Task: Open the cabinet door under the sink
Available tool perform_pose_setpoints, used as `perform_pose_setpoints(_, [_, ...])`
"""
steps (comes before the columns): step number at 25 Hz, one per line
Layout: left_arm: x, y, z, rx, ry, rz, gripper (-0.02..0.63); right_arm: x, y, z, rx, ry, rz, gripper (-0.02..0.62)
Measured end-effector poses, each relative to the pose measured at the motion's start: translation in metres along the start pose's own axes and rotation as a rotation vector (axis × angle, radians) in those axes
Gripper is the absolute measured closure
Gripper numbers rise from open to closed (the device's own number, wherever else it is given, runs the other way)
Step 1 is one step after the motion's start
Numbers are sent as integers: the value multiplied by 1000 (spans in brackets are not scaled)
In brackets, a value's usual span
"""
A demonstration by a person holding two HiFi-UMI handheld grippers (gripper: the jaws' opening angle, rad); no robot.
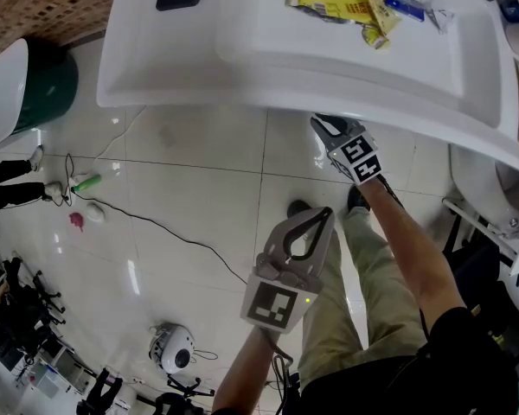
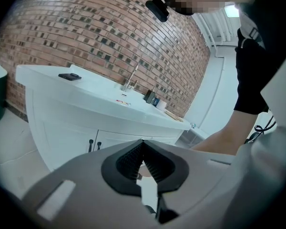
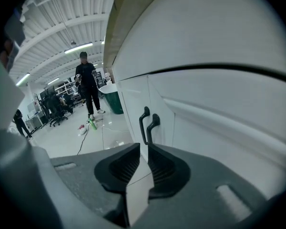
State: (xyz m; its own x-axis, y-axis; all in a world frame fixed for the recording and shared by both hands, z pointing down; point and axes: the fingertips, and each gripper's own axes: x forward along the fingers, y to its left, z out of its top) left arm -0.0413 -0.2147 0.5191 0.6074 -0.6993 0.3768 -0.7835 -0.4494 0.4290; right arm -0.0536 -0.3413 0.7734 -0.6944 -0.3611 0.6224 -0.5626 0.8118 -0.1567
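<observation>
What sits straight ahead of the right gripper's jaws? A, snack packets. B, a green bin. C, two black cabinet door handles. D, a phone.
C: in the right gripper view the two black handles on the white cabinet front stand just beyond the tips of the right gripper, whose jaws are slightly apart and hold nothing.

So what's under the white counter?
White cabinet doors, both shut, with two black handles side by side. Whatever is inside the cabinet is hidden behind the doors.
</observation>
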Motion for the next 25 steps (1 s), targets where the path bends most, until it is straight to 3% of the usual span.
perform_pose_setpoints(25, [1,19,-4,-19,13,12,589,32,-10,9,-33,14,-13,555])
